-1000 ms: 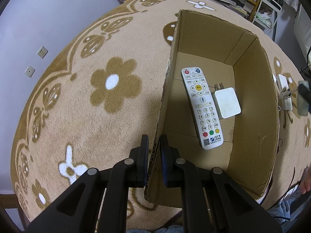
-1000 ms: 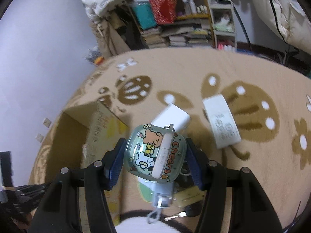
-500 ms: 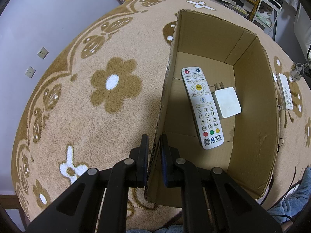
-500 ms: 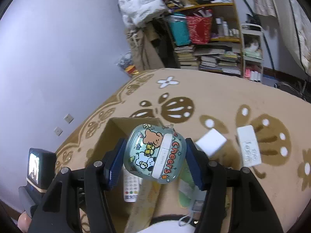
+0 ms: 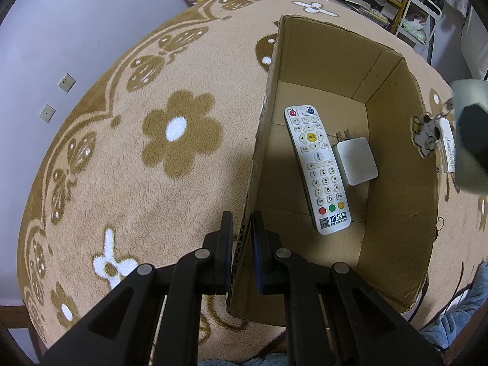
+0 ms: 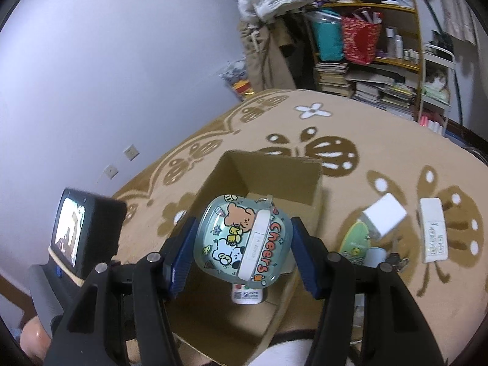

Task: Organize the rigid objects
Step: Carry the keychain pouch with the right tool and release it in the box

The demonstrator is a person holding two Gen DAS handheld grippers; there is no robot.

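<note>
An open cardboard box (image 5: 396,158) stands on the flowered carpet. My left gripper (image 5: 242,222) is shut on the box's left wall. Inside lie a white remote (image 5: 317,170) and a white charger (image 5: 355,161). My right gripper (image 6: 242,244) is shut on a pale green cartoon case (image 6: 244,238) marked "Cheers". It holds the case in the air above the box (image 6: 274,177), and the remote's end (image 6: 247,296) shows below. In the left wrist view the right gripper (image 5: 471,134) enters at the right edge, with a dangling charm (image 5: 427,135) over the box's right wall.
On the carpet right of the box lie a white block (image 6: 385,218), a slim white remote (image 6: 433,235), a green card (image 6: 355,241) and keys (image 6: 393,262). Shelves of books (image 6: 366,85) stand at the back. The left tool's screen (image 6: 73,228) is at the left.
The right gripper has carried the case leftwards from over the loose items to above the box, rolling a little. The left gripper has stayed clamped on the box wall.
</note>
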